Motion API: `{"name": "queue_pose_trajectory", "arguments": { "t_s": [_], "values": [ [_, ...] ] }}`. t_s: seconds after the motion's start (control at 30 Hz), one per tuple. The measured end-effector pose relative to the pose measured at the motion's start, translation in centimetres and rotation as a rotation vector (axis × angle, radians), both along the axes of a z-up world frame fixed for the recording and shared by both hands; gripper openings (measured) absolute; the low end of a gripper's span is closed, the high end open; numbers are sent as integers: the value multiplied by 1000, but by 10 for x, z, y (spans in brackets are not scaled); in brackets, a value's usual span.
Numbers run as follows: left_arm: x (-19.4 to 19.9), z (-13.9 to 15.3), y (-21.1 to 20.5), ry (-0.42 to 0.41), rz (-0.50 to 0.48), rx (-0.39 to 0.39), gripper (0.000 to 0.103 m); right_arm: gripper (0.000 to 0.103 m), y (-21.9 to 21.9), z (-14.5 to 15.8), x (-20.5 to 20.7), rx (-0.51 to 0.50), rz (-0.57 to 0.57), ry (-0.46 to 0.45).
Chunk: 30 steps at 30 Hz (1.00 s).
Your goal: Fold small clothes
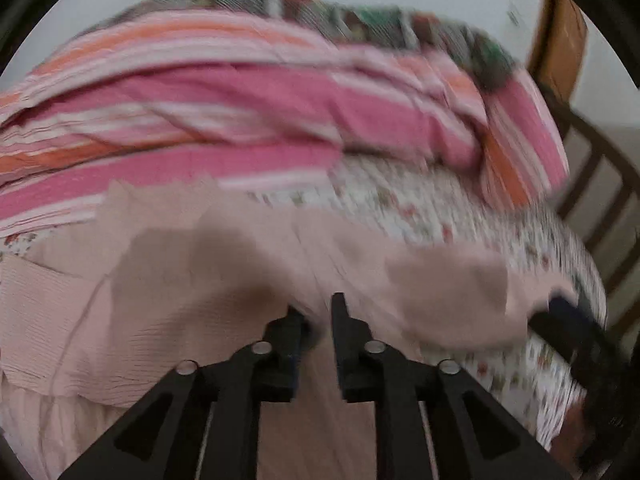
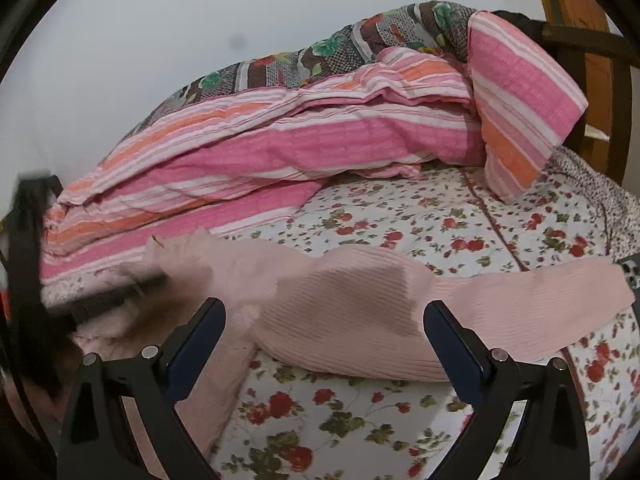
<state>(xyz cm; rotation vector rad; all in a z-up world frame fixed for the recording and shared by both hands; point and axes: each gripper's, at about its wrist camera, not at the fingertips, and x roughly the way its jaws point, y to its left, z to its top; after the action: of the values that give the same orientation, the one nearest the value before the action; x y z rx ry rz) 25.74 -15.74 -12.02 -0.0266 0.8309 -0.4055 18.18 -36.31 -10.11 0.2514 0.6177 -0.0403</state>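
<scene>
Lying across the floral bed sheet (image 2: 400, 216), the pink ribbed garment (image 2: 352, 320) spreads in front of the striped pink quilt (image 2: 280, 140). The right gripper (image 2: 324, 316) hovers over it with fingers spread wide, holding nothing. The left gripper (image 1: 318, 312) sits low over the same cloth, its fingers parted by a narrow gap; the blur hides whether cloth is pinched.
</scene>
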Motion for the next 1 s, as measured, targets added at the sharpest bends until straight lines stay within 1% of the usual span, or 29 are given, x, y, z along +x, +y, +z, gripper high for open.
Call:
{"name": "queue_pose_trajectory", "arguments": {
  "t_s": [0.03, 0.07, 0.1, 0.13, 0.17, 0.23, 0.27, 0.3, 0.37, 0.4, 0.43, 0.47, 0.5, 0.57, 0.6, 0.63, 0.7, 0.73, 0.8, 0.83, 0.87, 0.9, 0.93, 1.0],
  "values": [
    [-5, 0, 5, -11, 2, 7, 27, 98, 3, 0, 2, 8, 9, -2],
    [-10, 1, 11, -22, 14, 7, 39, 98, 6, 0, 4, 12, 18, -2],
    [-17, 5, 25, -38, 32, -8, 47, 97, 10, -1, 5, 14, 28, -3],
    [-21, 8, 38, -49, 46, -21, 69, 92, 16, -3, 6, 15, 37, -2],
    [-27, 12, 53, -70, 68, -32, 84, 89, 20, -4, 8, 16, 44, 1],
    [-38, 18, 84, -134, 122, -29, 85, 81, 29, -6, 11, 20, 54, 9],
    [-40, 19, 100, -151, 150, -10, 85, 79, 35, -8, 13, 19, 61, 13],
    [-45, 18, 119, -161, 194, 20, 85, 75, 38, -9, 14, 16, 64, 15],
    [-40, 13, 148, -150, 278, 78, 85, 71, 48, -13, 17, -9, 73, 24],
    [-38, 10, 163, -141, 316, 101, 85, 67, 52, -15, 18, -28, 73, 29],
    [-34, 6, 180, -129, 354, 109, 83, 62, 56, -18, 19, -41, 73, 39],
    [-29, 3, 193, -115, 382, 100, 83, 60, 59, -20, 21, -43, 78, 51],
    [-24, -2, 213, -87, 413, 73, 83, 58, 60, -22, 22, -43, 80, 57],
    [-15, -9, 236, -47, 451, 10, 82, 58, 62, -26, 25, -45, 78, 66],
    [-9, -13, 249, -27, 469, -34, 81, 58, 62, -28, 27, -48, 77, 72],
    [-4, -16, 258, -14, 477, -69, 78, 58, 63, -31, 30, -52, 77, 84],
    [10, -23, 263, 17, 478, -118, 70, 58, 65, -37, 34, -61, 78, 103],
    [18, -29, 263, 39, 470, -136, 64, 58, 66, -40, 36, -70, 74, 115],
    [28, -43, 261, 75, 447, -151, 56, 58, 67, -47, 40, -83, 71, 131],
    [32, -49, 260, 93, 446, -141, 45, 58, 68, -51, 42, -93, 66, 140],
    [31, -52, 259, 88, 449, -138, 35, 58, 69, -53, 43, -98, 65, 145],
    [31, -51, 261, 76, 441, -162, 28, 58, 69, -54, 43, -101, 64, 145],
    [30, -50, 262, 66, 433, -188, 16, 58, 70, -54, 42, -102, 64, 140],
    [26, -47, 271, 42, 440, -238, 15, 58, 69, -53, 39, -97, 65, 133]
  ]
}}
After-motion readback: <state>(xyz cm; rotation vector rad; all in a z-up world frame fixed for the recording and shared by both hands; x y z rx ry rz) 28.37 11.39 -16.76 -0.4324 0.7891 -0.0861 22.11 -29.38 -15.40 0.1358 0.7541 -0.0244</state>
